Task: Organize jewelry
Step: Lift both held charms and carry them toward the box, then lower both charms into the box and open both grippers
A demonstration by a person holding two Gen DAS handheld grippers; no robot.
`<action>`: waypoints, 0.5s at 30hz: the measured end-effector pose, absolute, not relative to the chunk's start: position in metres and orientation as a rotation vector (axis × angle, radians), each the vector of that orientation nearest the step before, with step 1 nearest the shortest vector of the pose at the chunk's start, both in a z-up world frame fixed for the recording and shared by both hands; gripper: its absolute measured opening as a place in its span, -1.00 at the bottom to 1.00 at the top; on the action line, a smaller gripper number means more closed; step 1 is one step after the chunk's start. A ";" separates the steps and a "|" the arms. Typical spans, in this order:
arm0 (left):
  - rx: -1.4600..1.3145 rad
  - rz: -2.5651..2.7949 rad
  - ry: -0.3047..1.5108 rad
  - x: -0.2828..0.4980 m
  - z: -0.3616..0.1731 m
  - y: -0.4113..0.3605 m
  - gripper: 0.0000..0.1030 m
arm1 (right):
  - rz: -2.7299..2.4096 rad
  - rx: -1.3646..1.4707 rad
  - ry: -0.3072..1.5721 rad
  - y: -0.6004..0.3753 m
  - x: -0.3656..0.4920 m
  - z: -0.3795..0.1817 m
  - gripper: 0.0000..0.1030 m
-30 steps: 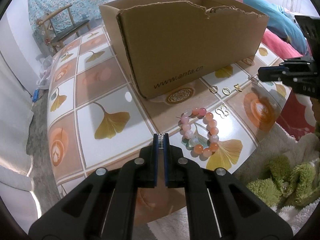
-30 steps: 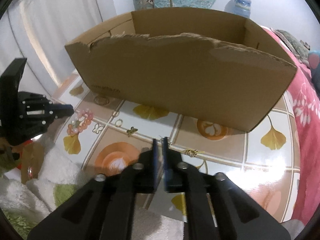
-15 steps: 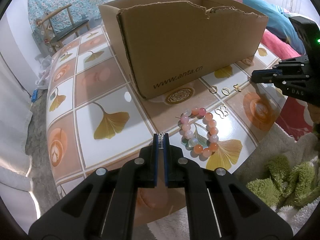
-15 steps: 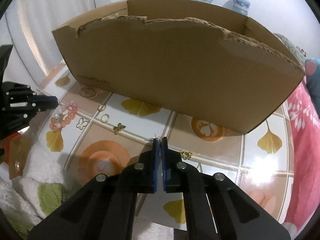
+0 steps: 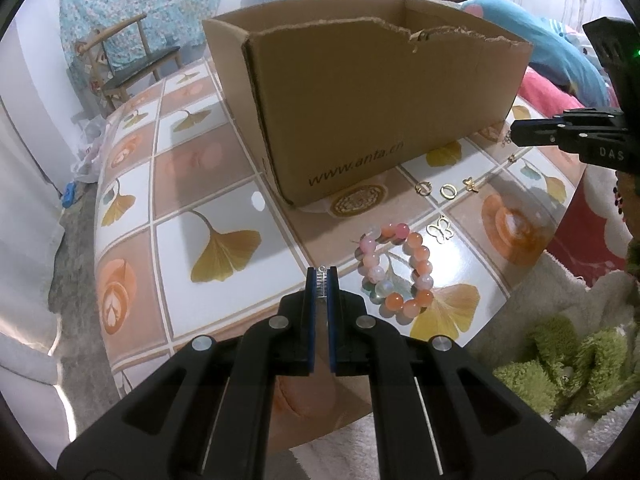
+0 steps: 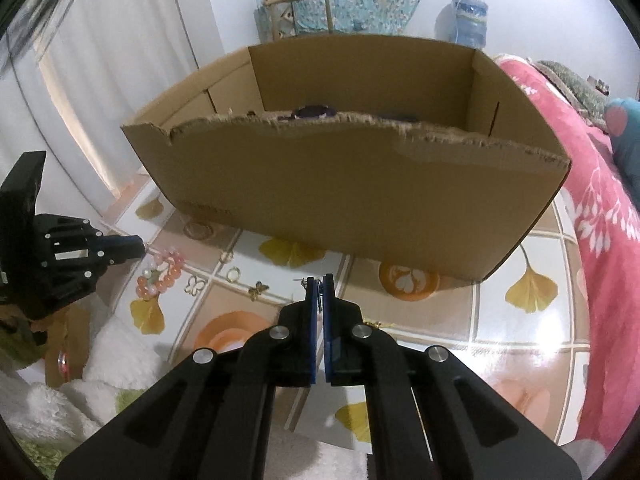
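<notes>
The right tool (image 6: 319, 282) is pinching a small gold earring (image 6: 308, 280) above the tiled surface (image 6: 520, 332) before the cardboard box (image 6: 344, 184), the left tool (image 5: 321, 276) is clamping a small silver piece (image 5: 321, 280), so each should be clearing the box's torn rim before releasing.

I see box (image 5: 360, 120) at frame centre on table (image 5: 180, 184); bead bracelet (image 5: 394, 272) lower right before it; small charms (image 5: 444, 192) right of bracelet.
</notes>
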State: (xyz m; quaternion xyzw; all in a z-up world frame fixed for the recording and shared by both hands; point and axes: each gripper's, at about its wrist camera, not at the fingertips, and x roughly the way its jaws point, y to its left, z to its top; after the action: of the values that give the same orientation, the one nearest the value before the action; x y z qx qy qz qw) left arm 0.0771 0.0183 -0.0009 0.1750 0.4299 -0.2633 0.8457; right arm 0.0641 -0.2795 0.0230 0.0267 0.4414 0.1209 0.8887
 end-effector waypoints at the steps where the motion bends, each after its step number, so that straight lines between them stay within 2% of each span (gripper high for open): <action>1: 0.371 -0.556 0.903 0.076 0.000 0.018 -0.92 | 0.252 0.058 0.912 -0.280 0.064 0.026 -0.95; 10: 0.351 -0.548 0.847 0.068 0.022 0.024 -0.92 | 0.266 0.060 0.852 -0.283 0.053 0.042 -0.95; 15: 0.332 -0.577 0.747 0.063 0.060 0.021 -0.92 | 0.301 0.039 0.770 -0.279 0.051 0.068 -0.95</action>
State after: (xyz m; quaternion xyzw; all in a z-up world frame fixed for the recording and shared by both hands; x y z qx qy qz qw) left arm 0.0630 0.0208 0.0597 0.1590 0.3579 -0.2768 0.8775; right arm 0.0514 -0.2795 0.0679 0.0188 0.3741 0.1464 0.9156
